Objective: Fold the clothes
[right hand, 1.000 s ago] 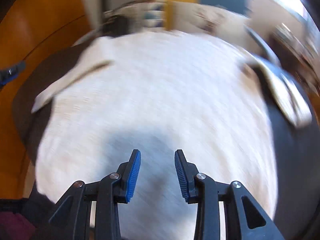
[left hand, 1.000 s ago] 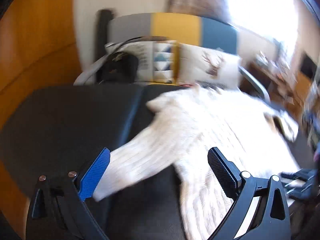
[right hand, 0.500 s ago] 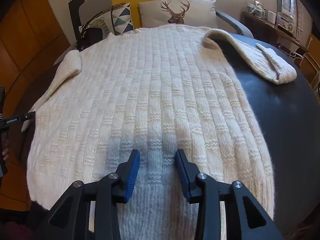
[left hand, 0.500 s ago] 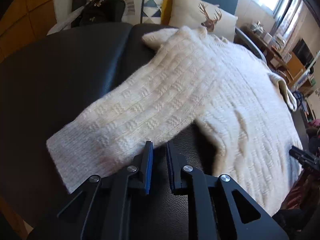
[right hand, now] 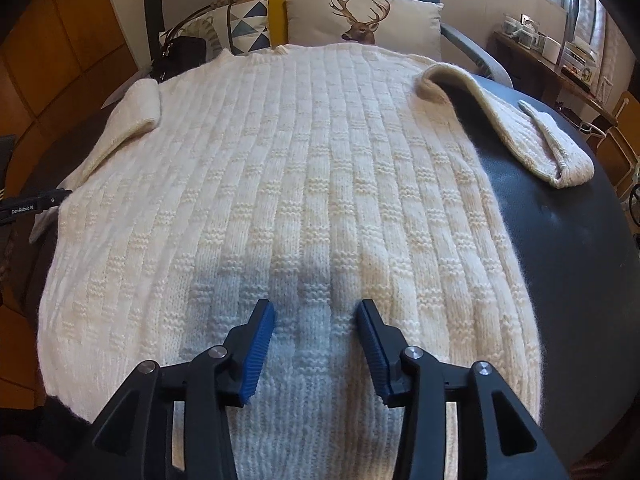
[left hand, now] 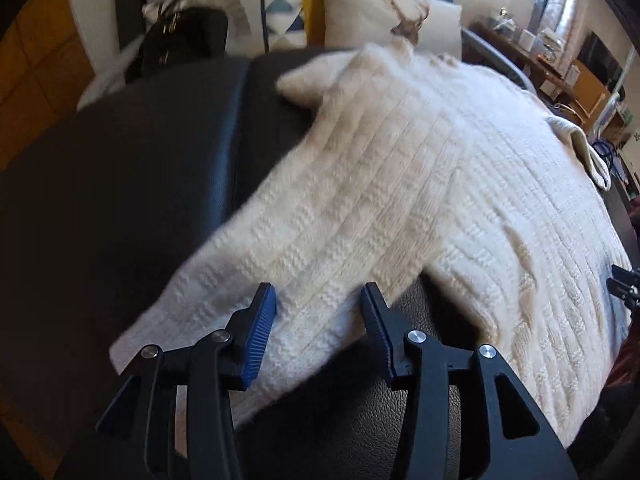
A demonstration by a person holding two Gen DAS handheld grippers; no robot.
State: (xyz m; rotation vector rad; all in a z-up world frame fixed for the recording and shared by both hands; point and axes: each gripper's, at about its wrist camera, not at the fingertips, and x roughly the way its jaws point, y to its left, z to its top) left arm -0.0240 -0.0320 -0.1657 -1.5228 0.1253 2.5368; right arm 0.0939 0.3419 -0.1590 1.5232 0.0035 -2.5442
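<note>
Left wrist view is smeared by motion, so we cannot make out the knit pattern on the near sleeve (left hand: 304, 248) of the cream ribbed knitted sweater (right hand: 304, 184), and the sweater's far side runs out of frame at the right. In the right wrist view its bottom hem is hidden behind the tongs and cut off at the lower edge. The sweater lies flat on the dark leather bench (right hand: 568, 240), its long axis running from us toward the deer-print cushion (right hand: 362, 16), collar at the cushion end. One sleeve slants from the shoulder back toward us; the other sleeve (right hand: 532, 140) is folded, lying right of the body.

Our left tongs (left hand: 318, 320) are opening, the sleeve's cuff end between the jaws but not pinched. Our right tongs (right hand: 316, 332) are opening too, poised over the sweater's lower body, gripping nothing.
</note>
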